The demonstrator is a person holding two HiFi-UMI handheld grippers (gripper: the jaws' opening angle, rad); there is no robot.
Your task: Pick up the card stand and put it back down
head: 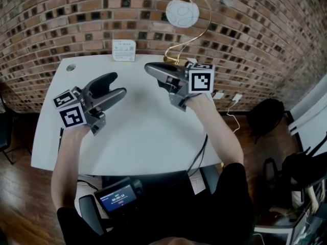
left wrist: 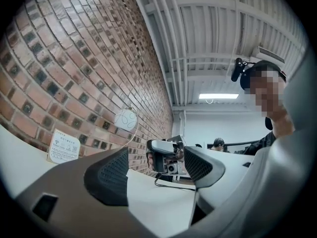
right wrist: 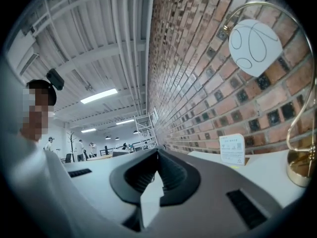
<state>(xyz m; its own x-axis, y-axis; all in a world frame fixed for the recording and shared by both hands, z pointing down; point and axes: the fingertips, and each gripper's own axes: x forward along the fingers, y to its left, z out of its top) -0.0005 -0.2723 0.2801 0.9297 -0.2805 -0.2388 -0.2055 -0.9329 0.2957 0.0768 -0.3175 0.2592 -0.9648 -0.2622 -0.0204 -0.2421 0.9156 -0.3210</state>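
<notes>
"Where is the card stand (head: 124,50)?"

"At the far edge of the white table (head: 143,142), upright against the brick wall (head: 61,14). The lamp (head: 182,13) with the gold arc and white globe stands to its right. I touch the stand with neither hand; both grippers are over the table, well apart from it."

"Your left gripper (head: 117,84)?"

"On the near left. Its jaws stand apart and nothing sits between the pads. Looking along them, I see only table top and my other gripper further right."

"And the right gripper (head: 149,68)?"

"Its jaws are closed, tips together, with nothing caught in them. It sits just left of the lamp's base, pointing left, and the card stand is farther off by the wall."
</notes>
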